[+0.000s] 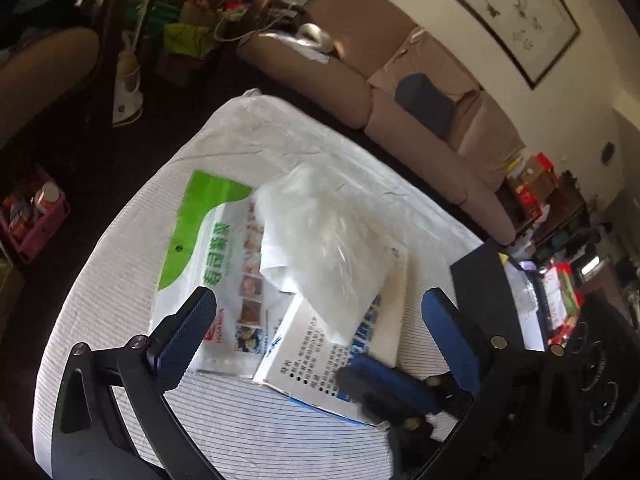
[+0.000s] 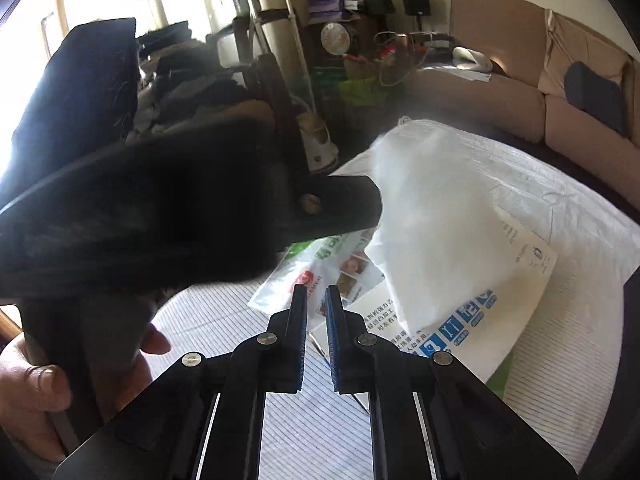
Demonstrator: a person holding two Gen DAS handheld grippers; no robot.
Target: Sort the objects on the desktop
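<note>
A crumpled clear plastic bag [image 1: 324, 236] [image 2: 432, 216] lies on top of a green-and-white printed bag [image 1: 208, 256] [image 2: 336, 268] and a flat white box with blue print [image 1: 316, 364] [image 2: 488, 316]. All three sit on the white striped cloth [image 1: 240, 432] over the table. My left gripper [image 1: 320, 294] is wide open above the pile, gripping nothing. Its dark blurred body [image 2: 160, 220] fills the left of the right wrist view, with a hand [image 2: 32, 380] on its handle. My right gripper [image 2: 316, 298] [image 1: 354, 366] is shut with nothing between its pads, low over the near corner of the white box.
A brown sofa [image 1: 420, 92] with a dark cushion [image 1: 424, 100] runs behind the table. A dark flat case [image 1: 484, 280] stands at the table's right edge, cluttered shelves beyond it. A pink basket [image 1: 32, 220] sits on the dark floor at left.
</note>
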